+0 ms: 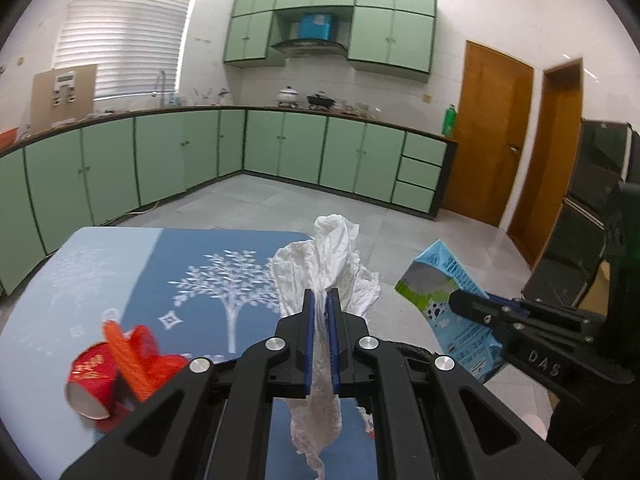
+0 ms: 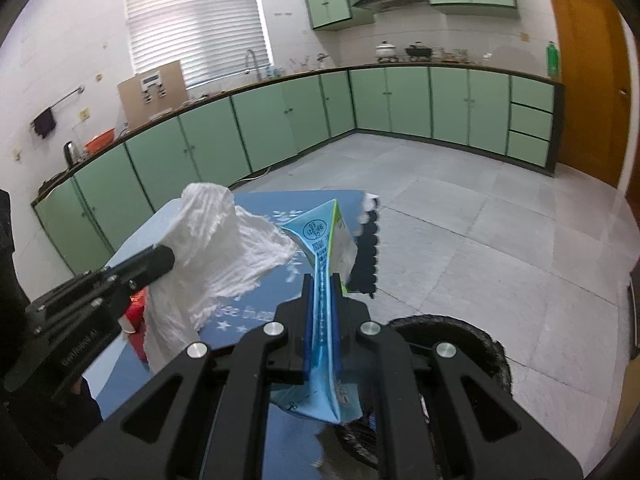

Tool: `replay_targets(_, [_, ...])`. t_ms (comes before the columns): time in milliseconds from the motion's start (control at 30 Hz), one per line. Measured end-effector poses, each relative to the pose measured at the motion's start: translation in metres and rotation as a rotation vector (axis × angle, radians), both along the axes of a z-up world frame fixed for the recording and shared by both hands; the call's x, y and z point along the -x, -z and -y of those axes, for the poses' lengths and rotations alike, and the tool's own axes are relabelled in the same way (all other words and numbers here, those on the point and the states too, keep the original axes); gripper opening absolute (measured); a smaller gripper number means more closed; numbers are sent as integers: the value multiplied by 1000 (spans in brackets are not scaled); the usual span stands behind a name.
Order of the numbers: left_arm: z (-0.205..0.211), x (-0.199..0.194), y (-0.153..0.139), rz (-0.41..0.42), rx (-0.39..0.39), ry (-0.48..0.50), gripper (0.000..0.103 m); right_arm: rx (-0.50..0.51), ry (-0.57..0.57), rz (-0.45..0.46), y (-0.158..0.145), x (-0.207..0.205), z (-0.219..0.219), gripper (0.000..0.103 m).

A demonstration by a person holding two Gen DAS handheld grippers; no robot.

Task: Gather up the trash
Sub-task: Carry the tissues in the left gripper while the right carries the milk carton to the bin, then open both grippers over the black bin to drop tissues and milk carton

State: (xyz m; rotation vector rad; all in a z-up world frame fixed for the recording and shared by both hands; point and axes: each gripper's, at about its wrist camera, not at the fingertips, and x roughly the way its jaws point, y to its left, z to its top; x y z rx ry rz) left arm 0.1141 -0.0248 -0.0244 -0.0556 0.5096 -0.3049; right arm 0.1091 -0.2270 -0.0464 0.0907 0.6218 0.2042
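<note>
Pinching limp, light crumpled tissue (image 1: 320, 264) mid-fold, left gripper (image 1: 321, 300) clamps it; at 3 o'clock, right gripper (image 2: 322, 284) squeezes flattened, stiff-creased milk carton (image 2: 326, 240)

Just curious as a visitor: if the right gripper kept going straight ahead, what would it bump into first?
Probably nothing nearby: the right gripper, clamping the flattened blue milk carton, points over open grey tiled floor toward distant green base cabinets; depth unclear.

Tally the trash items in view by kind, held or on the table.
Crumpled white tissue: 1, held by left gripper
Blue milk carton: 1, held by right gripper
Red paper cup: 1, on table
Orange-red mesh netting: 1, on table
Total: 4
</note>
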Motion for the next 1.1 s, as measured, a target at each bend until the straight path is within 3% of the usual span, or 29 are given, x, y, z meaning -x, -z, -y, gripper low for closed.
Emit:
replay_targets(433, [90,-12,31,-22,-48,147,6,9,170,-27,29,14,80,7])
replay_targets(967, [157,-56,95,-175,-100,274,7,26,271,-161,110,-17,130,7])
replay_targets(1033, [161,-61,100,-187,-101,279,13,33,278,-177,117,-22,135,10])
replay_targets(1100, [164,-66,105,-199,-111,273,42,36,292,-192,122,-29,139,17])
